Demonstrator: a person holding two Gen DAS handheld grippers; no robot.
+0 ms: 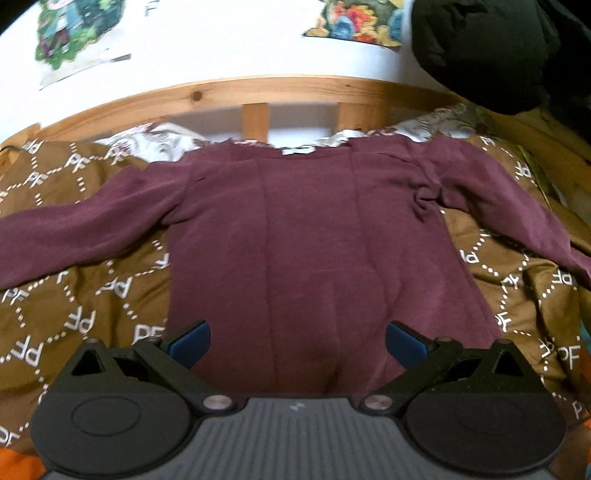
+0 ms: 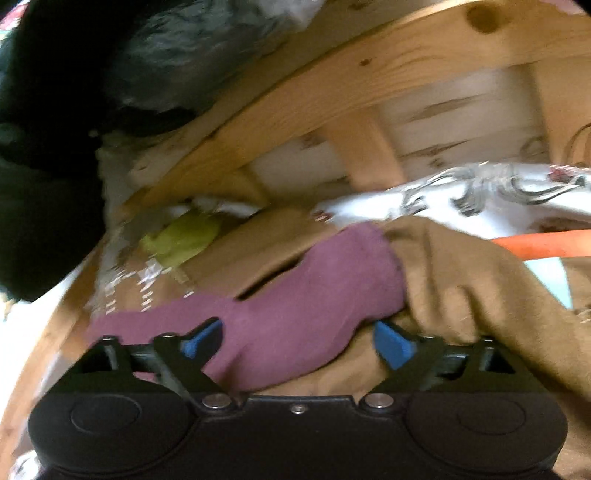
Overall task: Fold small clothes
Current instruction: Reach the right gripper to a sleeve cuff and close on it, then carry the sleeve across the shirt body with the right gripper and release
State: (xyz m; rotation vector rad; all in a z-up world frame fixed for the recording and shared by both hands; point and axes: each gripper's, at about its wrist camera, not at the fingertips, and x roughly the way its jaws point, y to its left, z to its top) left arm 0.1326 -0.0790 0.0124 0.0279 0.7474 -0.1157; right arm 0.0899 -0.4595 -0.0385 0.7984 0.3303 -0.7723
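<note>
maroon shirt (image 1: 306, 236) flat, sleeves spread | on brown blanket (image 1: 74, 302) | left gripper (image 1: 298, 341) fingers apart above hem

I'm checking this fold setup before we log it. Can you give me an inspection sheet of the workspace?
Surface: brown blanket with white PF print, rumpled.
Job's things: maroon long-sleeved top laid flat, sleeves spread to both sides; one sleeve lies between the right jaws.
Clutter: black garment at the far corner; yellow-green item, orange strip.
Grippers: left gripper open over the top's hem; right gripper open around the sleeve.
Cables: nothing seen.
Surroundings: wooden bed rail, white wall with colourful pictures, grey-patterned white sheet.
</note>
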